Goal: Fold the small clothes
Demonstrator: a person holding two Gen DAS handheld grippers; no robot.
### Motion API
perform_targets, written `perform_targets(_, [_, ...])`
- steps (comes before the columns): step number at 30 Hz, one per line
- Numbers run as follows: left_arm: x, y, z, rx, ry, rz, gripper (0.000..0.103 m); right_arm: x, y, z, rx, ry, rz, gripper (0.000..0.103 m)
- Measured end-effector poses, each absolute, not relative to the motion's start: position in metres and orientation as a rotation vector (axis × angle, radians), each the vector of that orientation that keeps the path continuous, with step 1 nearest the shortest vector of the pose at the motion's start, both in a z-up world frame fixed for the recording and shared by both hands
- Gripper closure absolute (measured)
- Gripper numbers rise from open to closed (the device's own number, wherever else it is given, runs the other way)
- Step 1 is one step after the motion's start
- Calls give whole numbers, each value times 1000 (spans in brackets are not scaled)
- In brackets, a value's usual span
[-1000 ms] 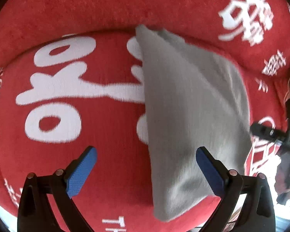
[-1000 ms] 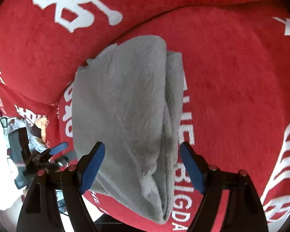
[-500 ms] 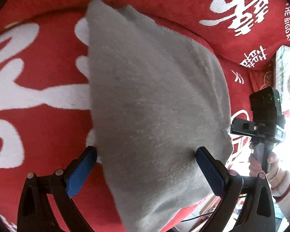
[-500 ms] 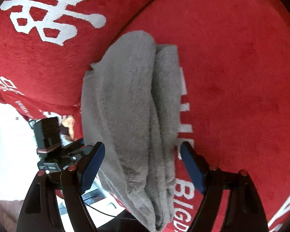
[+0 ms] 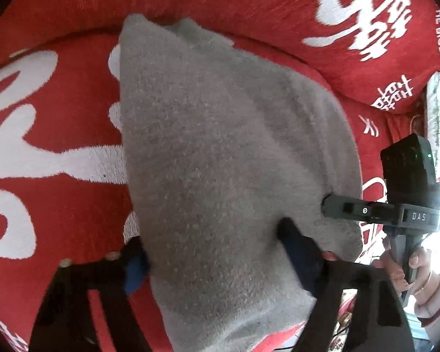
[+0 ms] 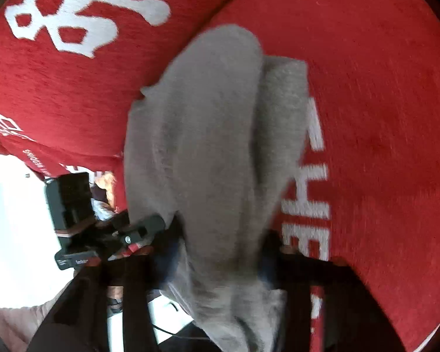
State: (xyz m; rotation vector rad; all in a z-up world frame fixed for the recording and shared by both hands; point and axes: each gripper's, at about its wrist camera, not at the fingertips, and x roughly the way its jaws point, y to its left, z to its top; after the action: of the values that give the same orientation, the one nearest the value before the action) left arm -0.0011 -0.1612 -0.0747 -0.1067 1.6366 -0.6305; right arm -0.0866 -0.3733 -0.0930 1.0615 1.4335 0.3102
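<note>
Straddling grey cloth (image 5: 220, 161), left gripper (image 5: 220, 255) wide, right gripper (image 6: 217, 252) parted.

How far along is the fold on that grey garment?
Done: the grey garment already lies doubled, with layers stacked along one edge, on the red cushion. In hand: the left tool and right tool each straddle its near end; grip unclear. Left: the final fold, then setting it down.
</note>
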Motion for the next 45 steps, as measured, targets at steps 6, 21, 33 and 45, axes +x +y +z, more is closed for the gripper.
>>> perform_targets(6, [-5, -143, -44, -133, 1588, -678, 55, -89, -352, -60, 1117, 1351, 370, 64])
perform_targets(21, [-48, 13, 34, -166, 1508, -623, 55, -101, -222, 4, 1147, 1320, 586, 65])
perform_targets(33, [-63, 58, 0, -97, 1500, -482, 17, -143, -197, -42, 1049, 1505, 370, 33])
perform_targets(45, [-38, 76, -59, -138, 1656, -511, 17, -201, -271, -71, 1216, 1364, 210, 14])
